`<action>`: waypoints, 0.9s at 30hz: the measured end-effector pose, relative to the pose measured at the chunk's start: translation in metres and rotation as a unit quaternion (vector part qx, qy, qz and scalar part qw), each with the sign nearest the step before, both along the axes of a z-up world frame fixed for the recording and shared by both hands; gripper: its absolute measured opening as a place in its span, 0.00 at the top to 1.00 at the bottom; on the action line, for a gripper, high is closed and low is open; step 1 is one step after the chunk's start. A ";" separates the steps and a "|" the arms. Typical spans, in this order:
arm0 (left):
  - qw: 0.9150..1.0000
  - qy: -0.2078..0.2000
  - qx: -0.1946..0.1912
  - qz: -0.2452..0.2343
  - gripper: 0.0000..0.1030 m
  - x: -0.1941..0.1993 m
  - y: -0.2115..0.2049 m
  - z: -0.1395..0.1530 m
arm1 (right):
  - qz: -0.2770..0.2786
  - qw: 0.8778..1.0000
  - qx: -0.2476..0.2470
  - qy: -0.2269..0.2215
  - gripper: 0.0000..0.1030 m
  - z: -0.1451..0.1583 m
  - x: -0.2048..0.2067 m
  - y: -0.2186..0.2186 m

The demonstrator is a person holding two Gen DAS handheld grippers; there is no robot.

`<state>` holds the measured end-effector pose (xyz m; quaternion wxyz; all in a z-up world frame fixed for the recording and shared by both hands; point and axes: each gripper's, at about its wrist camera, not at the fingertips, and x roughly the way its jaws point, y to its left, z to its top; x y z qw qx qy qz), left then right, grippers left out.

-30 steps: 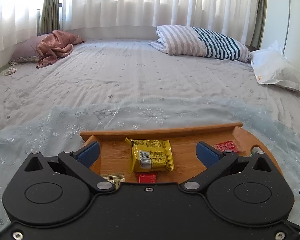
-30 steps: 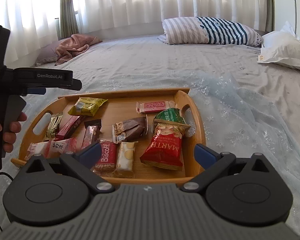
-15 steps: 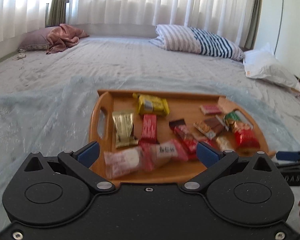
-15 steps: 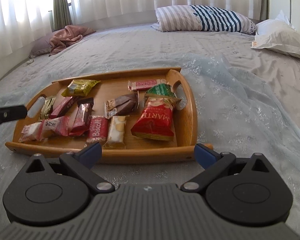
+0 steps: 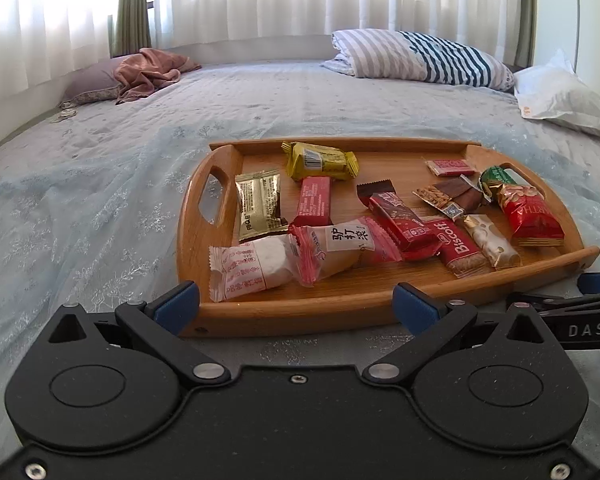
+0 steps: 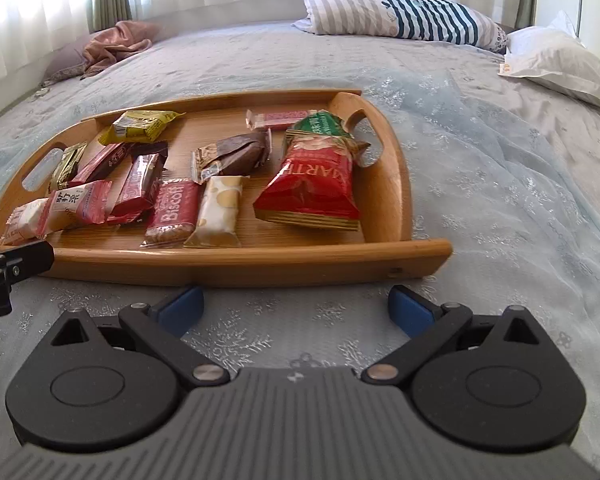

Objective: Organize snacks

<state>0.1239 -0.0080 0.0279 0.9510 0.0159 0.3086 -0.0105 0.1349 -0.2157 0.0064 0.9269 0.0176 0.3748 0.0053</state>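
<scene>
A wooden tray (image 5: 300,312) (image 6: 400,184) with two cut-out handles lies on the bed and holds several wrapped snacks. Among them are a yellow pack (image 5: 320,160) (image 6: 140,126), a gold pack (image 5: 259,210), a red peanut bag (image 5: 530,216) (image 6: 316,184), a Biscoff bar (image 5: 460,248) (image 6: 174,212) and a white-and-pink pack (image 5: 252,268). My left gripper (image 5: 296,300) is open just before the tray's near edge, empty. My right gripper (image 6: 296,302) is open too, a little short of the tray's near rim, nothing between its fingers.
The tray rests on a pale sheer cloth (image 6: 500,200) spread over a grey bedsheet. A striped pillow (image 5: 416,58) and a white bag (image 5: 564,96) lie at the far right, a pink cloth (image 5: 148,70) at the far left. Curtains close the back.
Both grippers have drawn back from over the tray toward its near edge, so the whole tray and its snacks now show. Neither has taken hold of anything.
</scene>
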 end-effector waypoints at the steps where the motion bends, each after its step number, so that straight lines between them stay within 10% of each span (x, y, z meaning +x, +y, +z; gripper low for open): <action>1: 1.000 -0.001 0.004 0.005 0.00 -0.001 -0.001 0.000 | 0.003 1.000 -0.001 0.001 0.00 -0.001 0.001 0.002; 4: 1.000 0.005 0.020 0.017 0.00 -0.003 -0.005 -0.004 | 0.012 1.000 -0.012 -0.005 0.00 -0.002 0.000 0.006; 9: 0.997 0.048 -0.062 0.016 0.00 -0.006 0.004 -0.017 | 0.007 1.000 -0.006 -0.014 0.00 -0.004 -0.003 0.005; 27: 0.999 0.024 -0.026 0.023 0.00 -0.001 -0.009 -0.030 | -0.001 0.999 -0.002 -0.048 0.00 -0.011 -0.013 0.005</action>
